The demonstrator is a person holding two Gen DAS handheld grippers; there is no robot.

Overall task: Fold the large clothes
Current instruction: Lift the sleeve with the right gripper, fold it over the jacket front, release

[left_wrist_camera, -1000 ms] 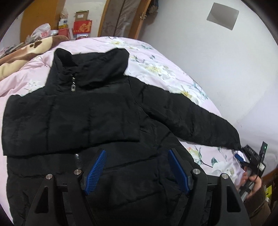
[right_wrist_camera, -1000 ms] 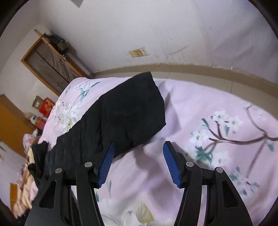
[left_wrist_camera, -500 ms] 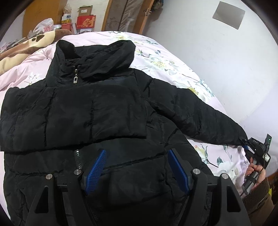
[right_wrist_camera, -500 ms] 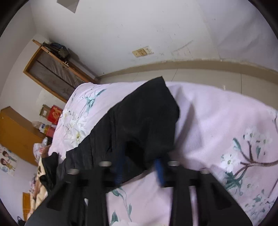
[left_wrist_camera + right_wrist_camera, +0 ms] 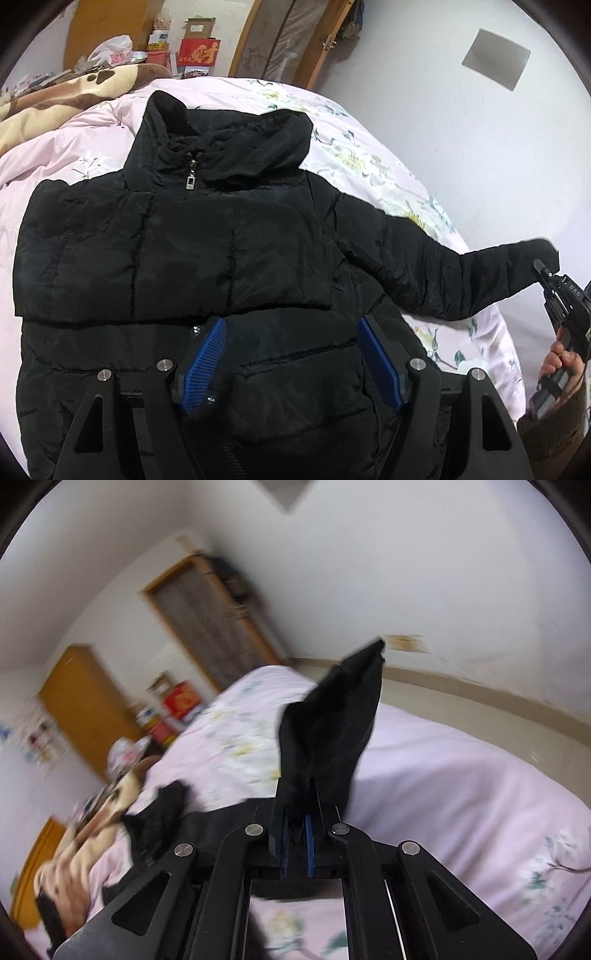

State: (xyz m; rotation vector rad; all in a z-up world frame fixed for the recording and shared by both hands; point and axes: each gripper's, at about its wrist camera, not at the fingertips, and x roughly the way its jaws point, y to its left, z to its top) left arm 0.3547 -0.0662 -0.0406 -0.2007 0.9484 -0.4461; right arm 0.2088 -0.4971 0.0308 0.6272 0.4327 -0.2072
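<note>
Left wrist view: I look down on a black puffer jacket (image 5: 207,258) lying face up on a bed covered with a pink flowered sheet (image 5: 369,162). Its collar points toward the far end of the bed, the zip pull sits just under the collar, and one sleeve is already folded flat across the chest. My left gripper (image 5: 291,363) hovers over the jacket's lower front with its blue pads spread wide and nothing between them. The other sleeve (image 5: 461,280) stretches out toward the right edge of the bed, its cuff lifted off the sheet, where my right gripper (image 5: 543,269) pinches it; a hand (image 5: 561,369) grips that tool's handle. A brown patterned blanket (image 5: 74,92) lies bunched at the far left.

Right wrist view: the picture is blurred. My right gripper (image 5: 295,830) has just been closing and its pads are now pressed together on the cuff, which stands up from the jaws above the sheet.
</note>
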